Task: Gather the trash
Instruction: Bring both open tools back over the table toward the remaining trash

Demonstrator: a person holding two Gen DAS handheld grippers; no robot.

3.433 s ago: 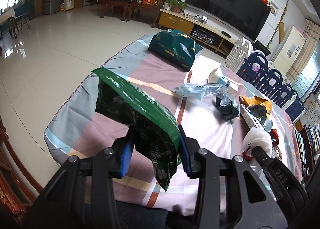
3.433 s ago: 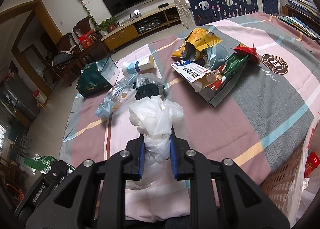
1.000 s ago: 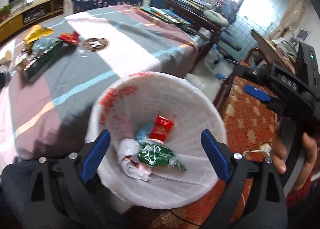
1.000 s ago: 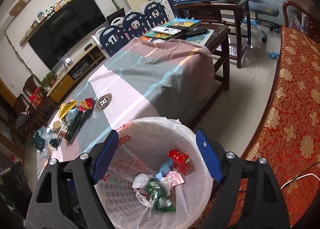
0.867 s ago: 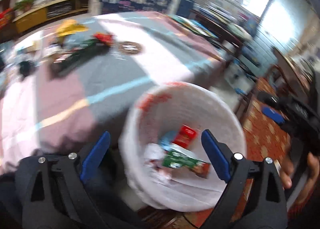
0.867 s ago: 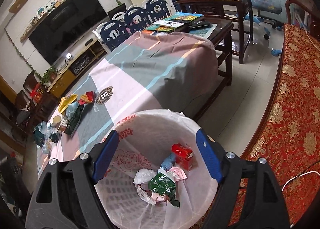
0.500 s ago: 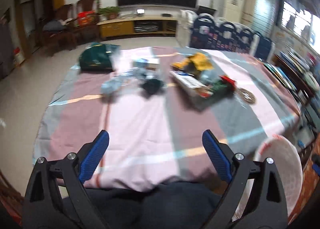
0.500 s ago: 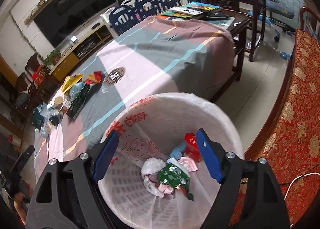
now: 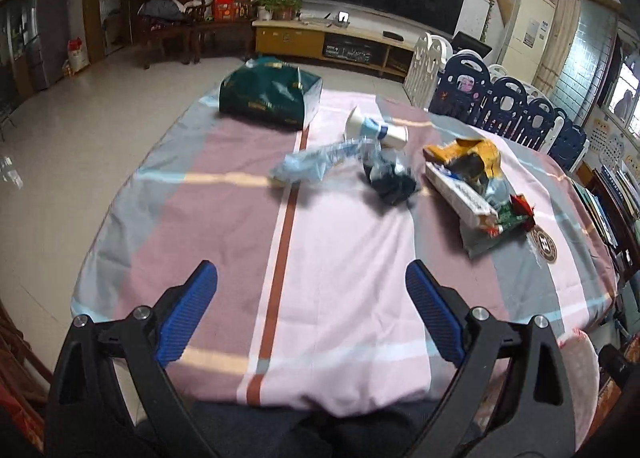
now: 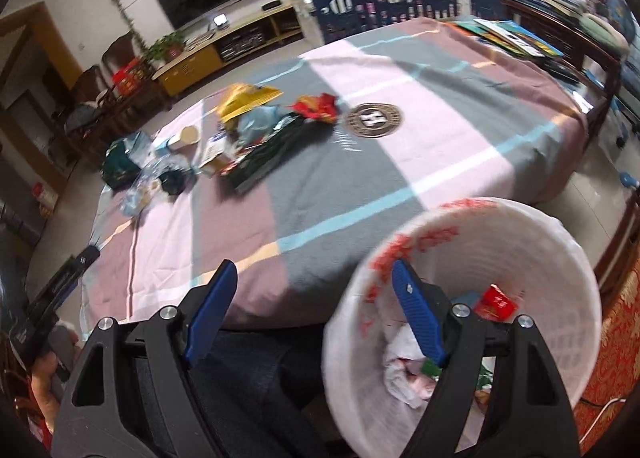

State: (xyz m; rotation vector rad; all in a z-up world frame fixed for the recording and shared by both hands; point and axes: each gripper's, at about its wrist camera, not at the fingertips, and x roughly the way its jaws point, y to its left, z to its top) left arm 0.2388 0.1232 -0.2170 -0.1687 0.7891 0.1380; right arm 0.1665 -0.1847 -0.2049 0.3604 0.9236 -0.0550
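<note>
Trash scattered across the upper middle of the left wrist view, on the striped cloth of the surface (image 9: 344, 290): dark green bag (image 9: 270, 98) at the upper left, white paper cup (image 9: 376, 129) on its side just right of that, clear blue wrapper (image 9: 316, 162) below the cup, crumpled dark wrapper (image 9: 390, 178) touching its right end. Further right, yellow packet (image 9: 468, 152) over a white box (image 9: 460, 192), with green and red wrappers (image 9: 512, 216) at the box's lower end.

Left hand-held gripper (image 9: 312, 298) at the bottom of that frame, blue pads spread wide, nothing between them, only bare cloth beyond.

Right hand-held gripper (image 10: 312, 310) at the bottom of the right wrist view, likewise spread wide and empty. White bin (image 10: 560, 258) lined with a plastic bag at the lower right, beside the surface's near edge, its rim partly behind the right pad. Inside the bin: red carton (image 10: 496, 302), crumpled white plastic (image 10: 404, 370), a bit of green wrapper, mostly hidden. Same trash pile small and somewhat blurred at the upper left of this frame.
</note>
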